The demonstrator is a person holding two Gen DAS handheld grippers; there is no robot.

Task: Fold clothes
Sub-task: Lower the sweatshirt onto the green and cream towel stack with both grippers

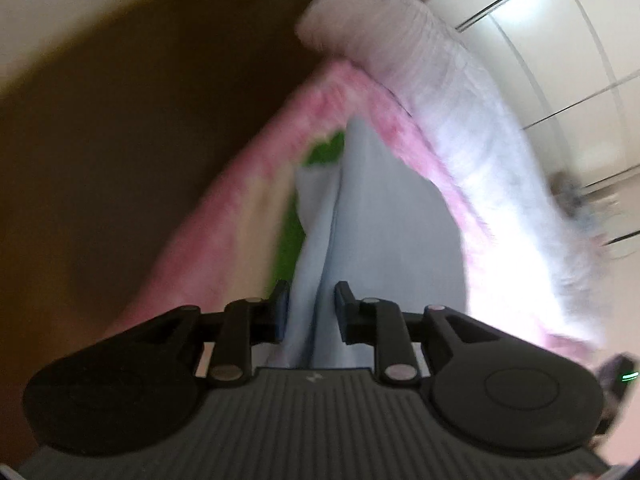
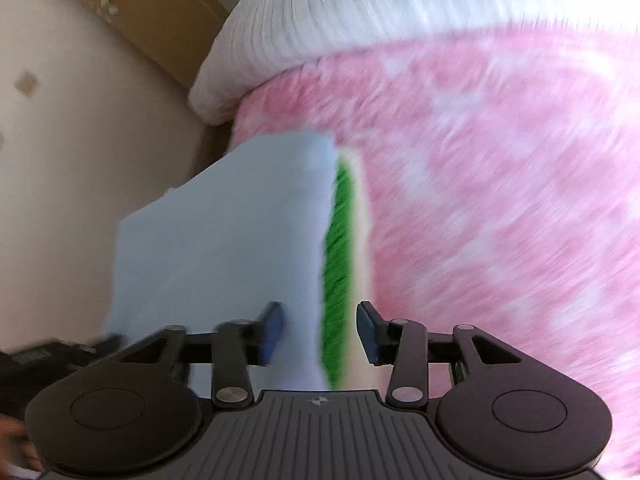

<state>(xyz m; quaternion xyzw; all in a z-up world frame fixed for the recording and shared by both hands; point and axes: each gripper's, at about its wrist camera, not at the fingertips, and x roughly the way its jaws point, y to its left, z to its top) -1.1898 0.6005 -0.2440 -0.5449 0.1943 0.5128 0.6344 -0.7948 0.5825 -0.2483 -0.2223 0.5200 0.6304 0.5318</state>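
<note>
A pale blue garment (image 1: 372,216) hangs bunched between the fingers of my left gripper (image 1: 312,312), whose jaws stand partly apart with the cloth running through the gap; both views are motion-blurred. In the right wrist view the same pale blue garment (image 2: 224,232) lies folded flat on a pink fluffy blanket (image 2: 500,184) with a green stripe (image 2: 338,264). My right gripper (image 2: 320,332) is open, its left finger over the garment's near edge and its right finger over the blanket.
A white ribbed pillow or duvet (image 2: 360,20) lies at the far end of the bed, also in the left wrist view (image 1: 400,40). A cream wall and brown cardboard box (image 2: 160,8) stand left. White wardrobe doors (image 1: 560,40) are at right.
</note>
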